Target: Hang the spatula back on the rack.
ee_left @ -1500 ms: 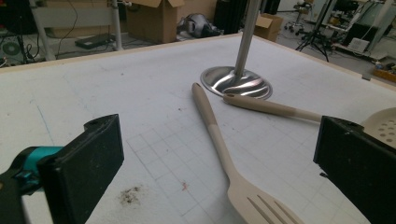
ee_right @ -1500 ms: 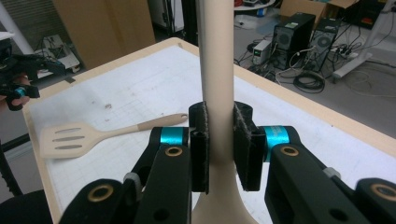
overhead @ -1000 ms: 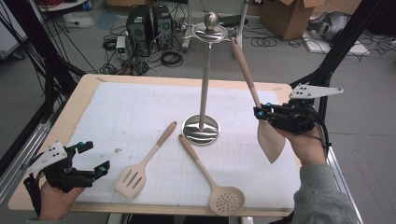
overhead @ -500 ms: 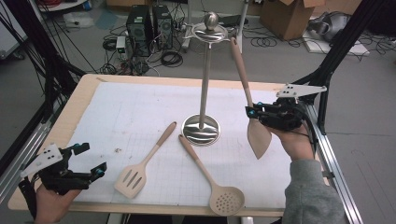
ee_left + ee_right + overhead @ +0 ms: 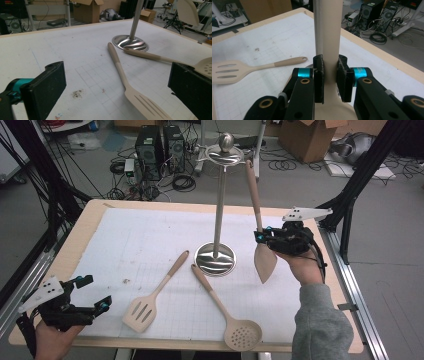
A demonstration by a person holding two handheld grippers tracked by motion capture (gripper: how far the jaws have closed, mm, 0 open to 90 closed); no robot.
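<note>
A steel utensil stand point(image 5: 215, 258) rises from the middle of the table. My right gripper point(image 5: 260, 238) is shut on the handle of a beige spatula point(image 5: 264, 263); in the right gripper view its pads point(image 5: 319, 77) squeeze that spatula handle point(image 5: 330, 50). The handle slants up to the stand's top ring point(image 5: 225, 156); whether it hangs there I cannot tell. A slotted turner point(image 5: 142, 309) and a perforated spoon point(image 5: 243, 335) lie flat in front of the stand. My left gripper point(image 5: 86, 296) hovers open at the front left corner, nothing between its jaws point(image 5: 117, 75).
A white gridded mat point(image 5: 140, 240) covers the wooden table point(image 5: 85, 227). Black frame posts stand at both sides. Computers, cables and cardboard boxes sit on the floor beyond the far edge. In the left gripper view the turner point(image 5: 140, 100) lies close ahead and the stand's base point(image 5: 130, 43) farther off.
My right gripper has moved left toward the stand, swinging the spatula's blade nearer the pole while the handle's top stayed at the ring. The left gripper has hardly moved.
</note>
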